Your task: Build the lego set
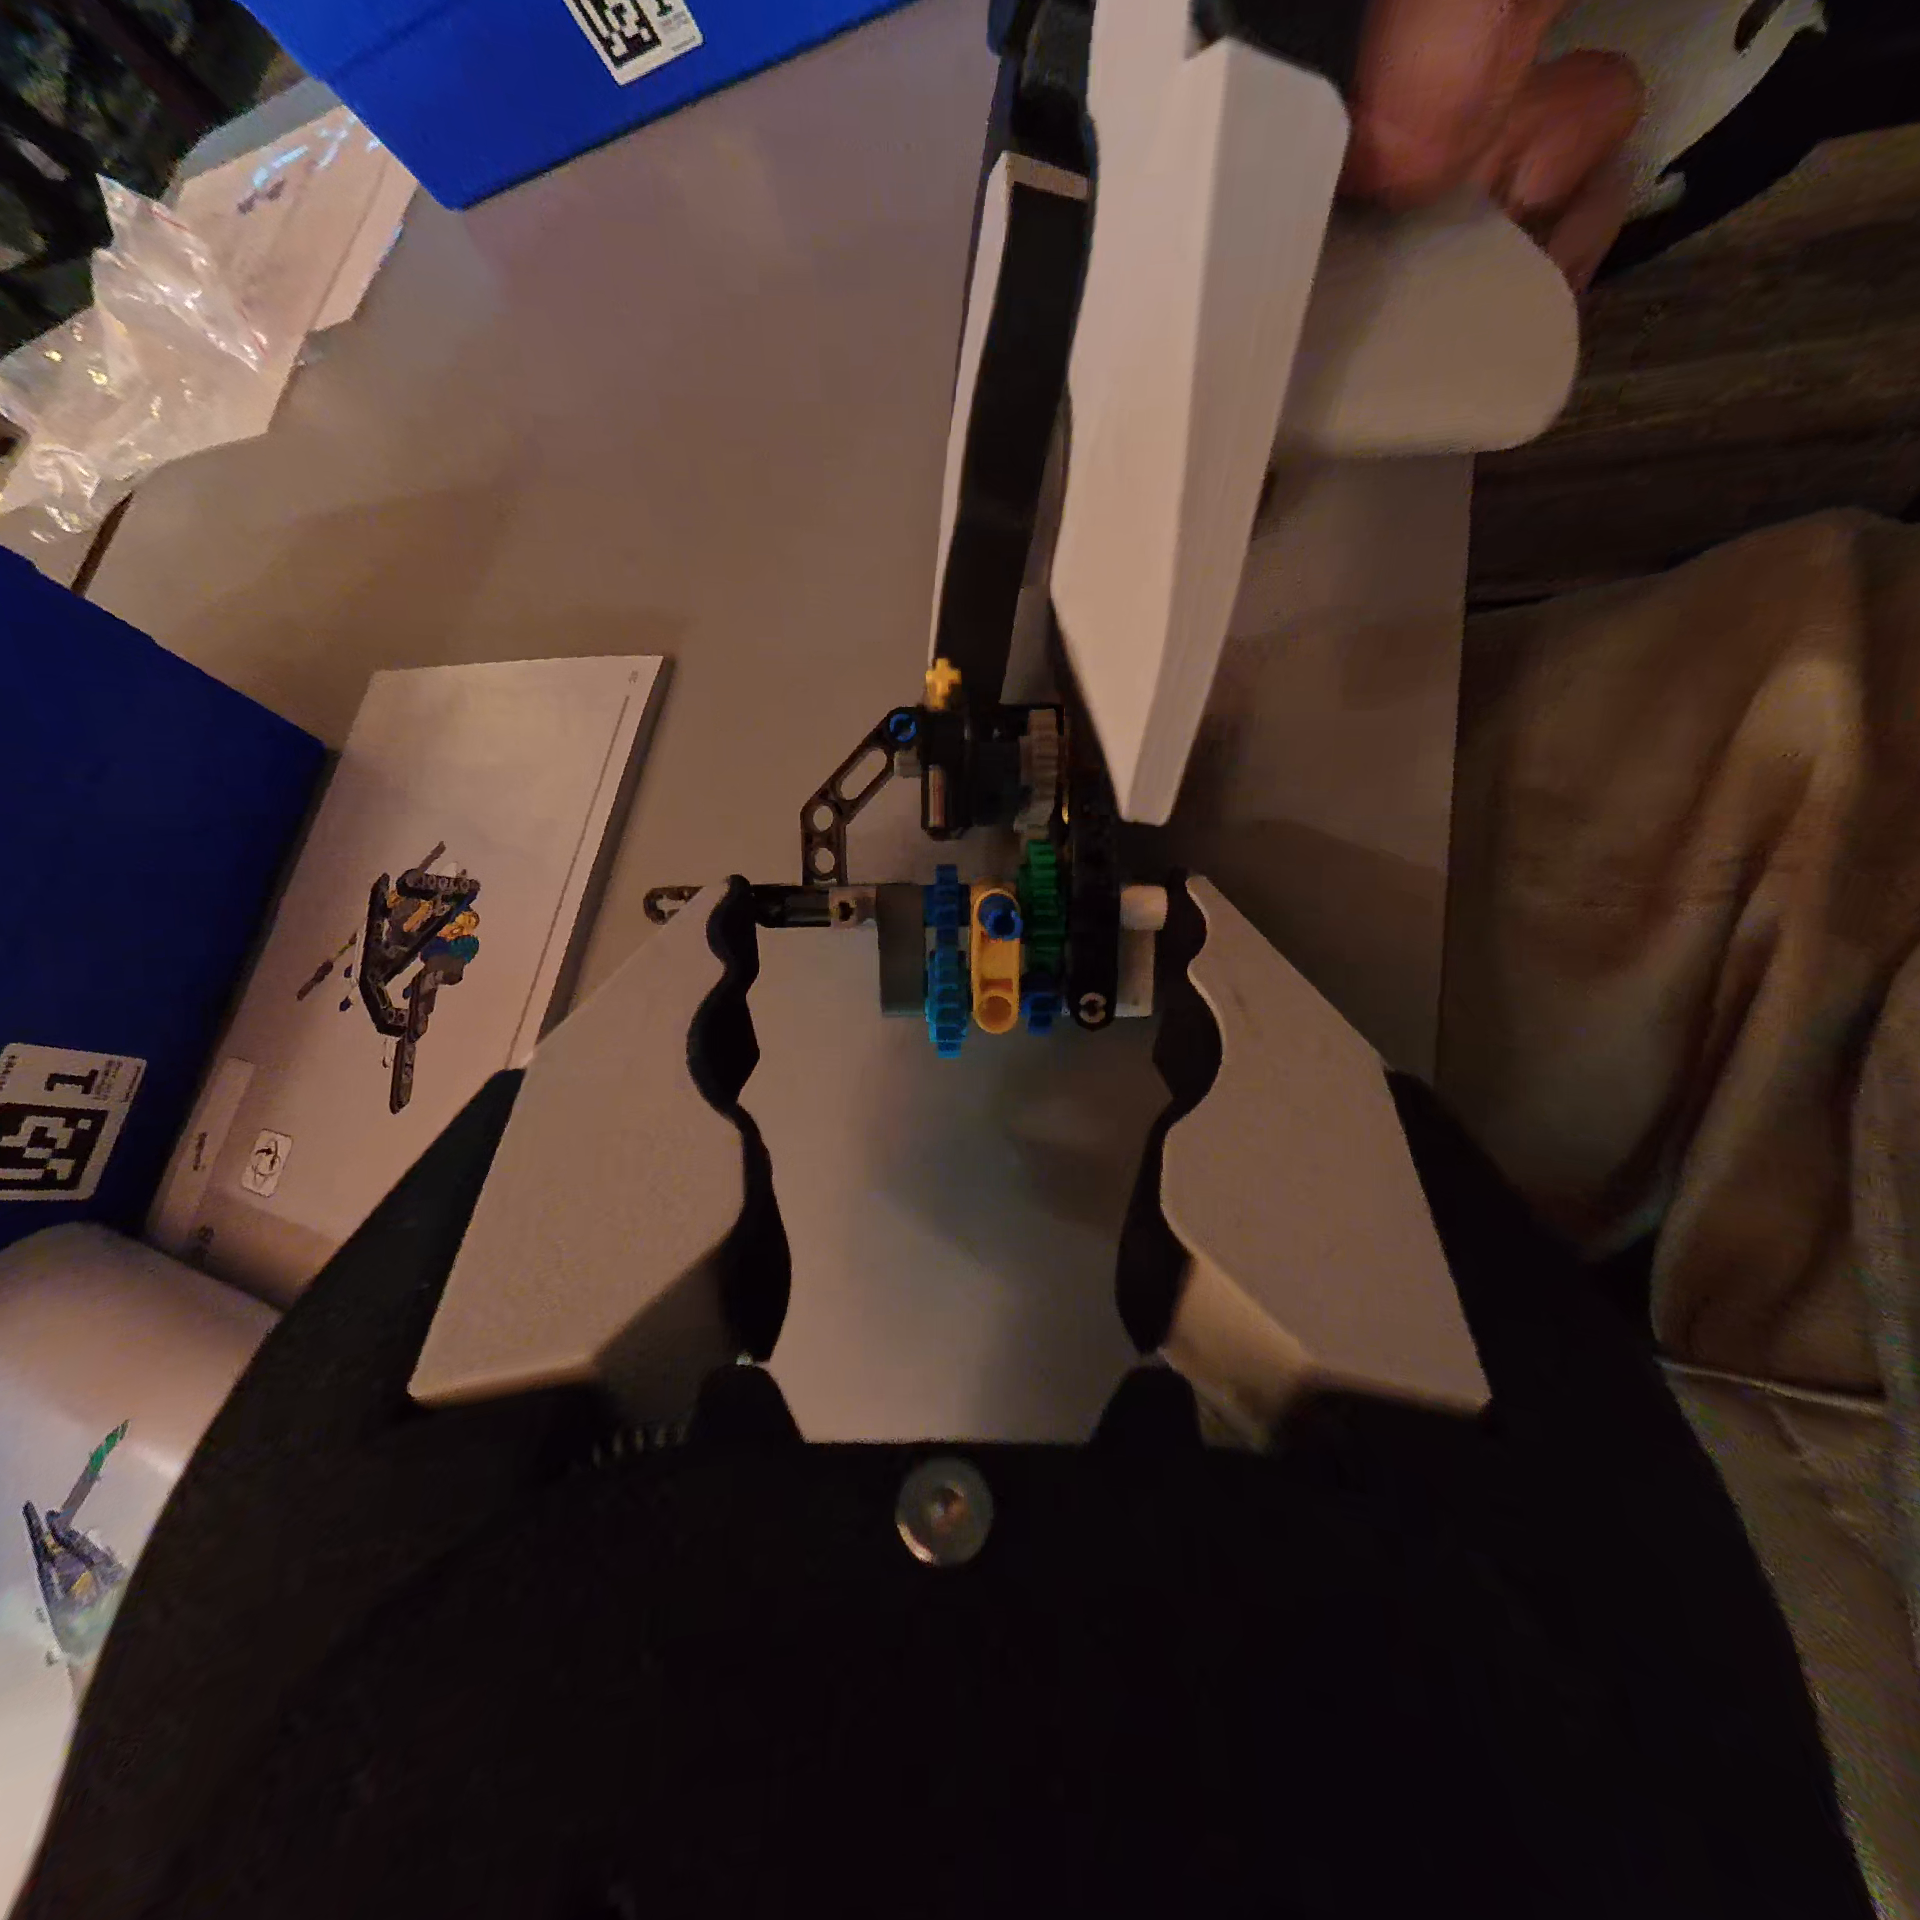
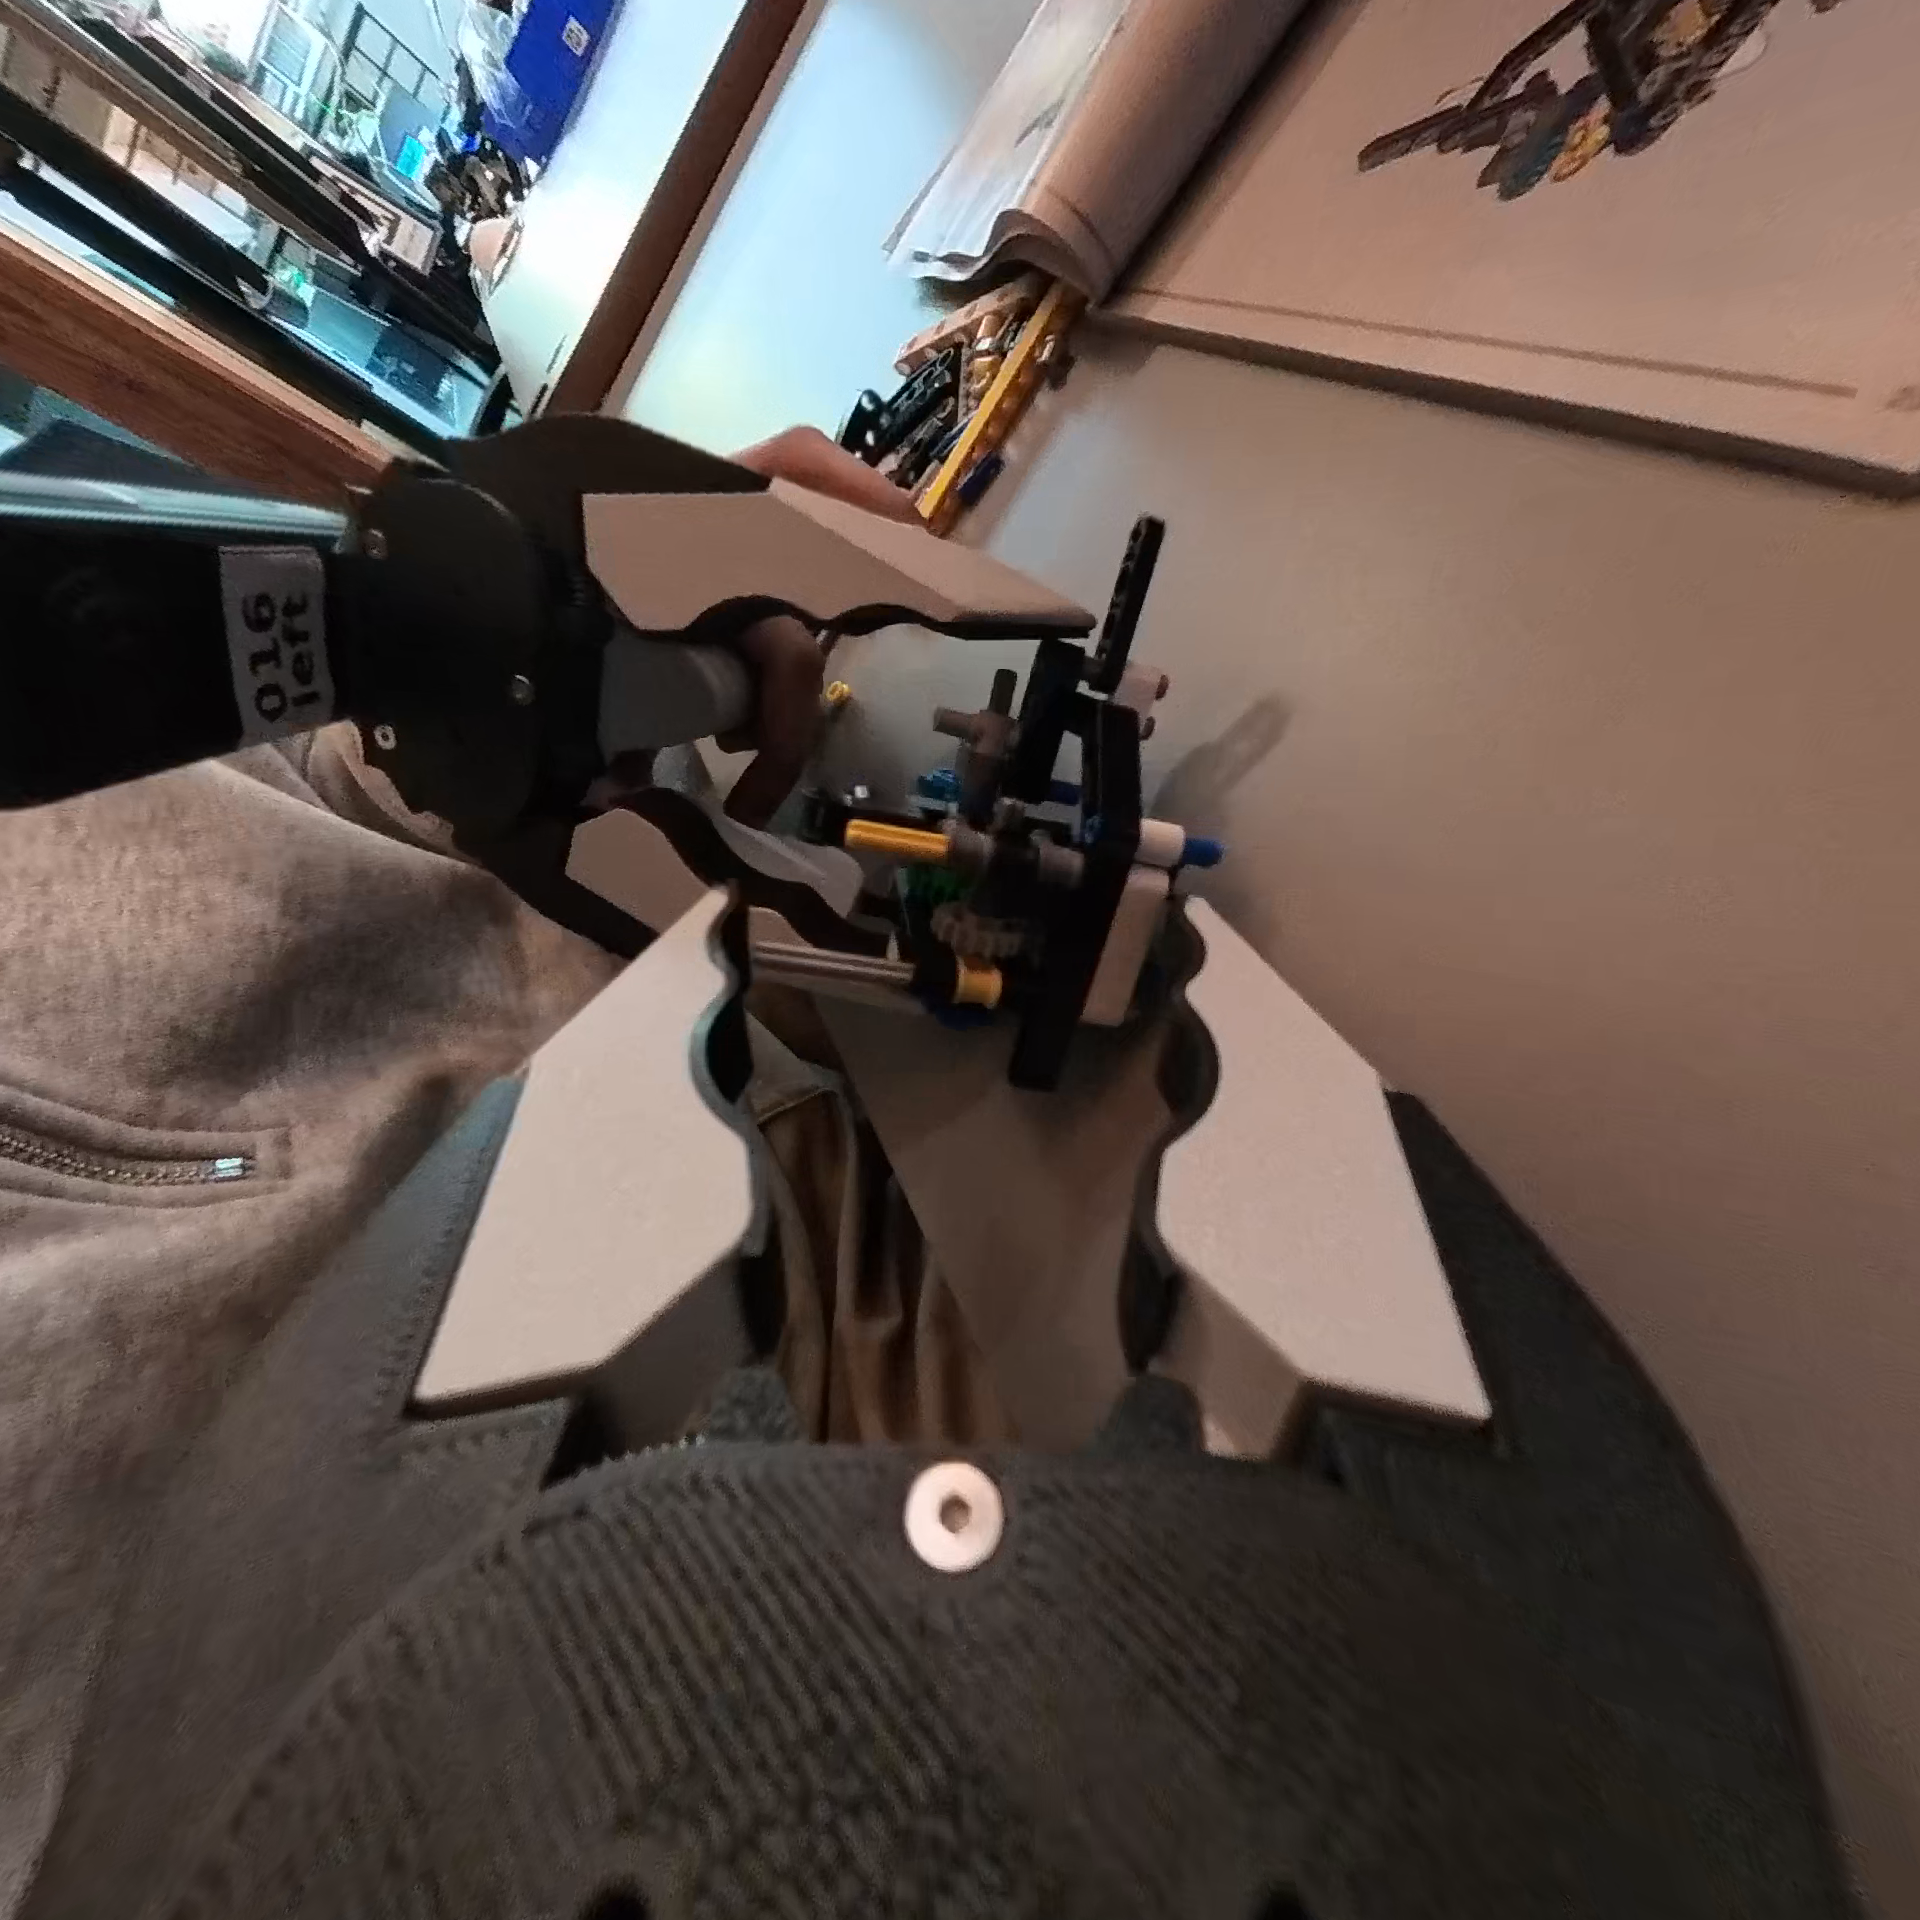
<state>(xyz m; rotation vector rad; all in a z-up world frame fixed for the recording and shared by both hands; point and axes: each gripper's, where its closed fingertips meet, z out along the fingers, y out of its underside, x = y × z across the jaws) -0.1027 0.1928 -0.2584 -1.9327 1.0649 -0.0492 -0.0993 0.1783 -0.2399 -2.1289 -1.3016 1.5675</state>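
A small lego assembly (image 1: 997, 914) of black beams, blue and green gears, a yellow connector and a white pin hangs just above the white table (image 1: 675, 416). My left gripper (image 1: 958, 900) is shut on it: the left fingertip presses a black axle end, the right fingertip the white pin. My right gripper (image 1: 1044, 758) comes down from above and clamps the upper black part. In the right wrist view the assembly (image 2: 1039, 883) sits between my right gripper's (image 2: 956, 920) fingertips, a grey axle against the left one. The left gripper (image 2: 956, 748) reaches in from the left.
An open instruction booklet (image 1: 468, 883) lies left of the assembly, with a small black piece (image 1: 665, 902) beside it. Blue boxes (image 1: 135, 883) and crumpled plastic bags (image 1: 135, 332) stand at the left. Loose pieces (image 2: 966, 405) lie near the booklet (image 2: 1558, 260). A person's lap (image 1: 1662, 831) is at the table's right edge.
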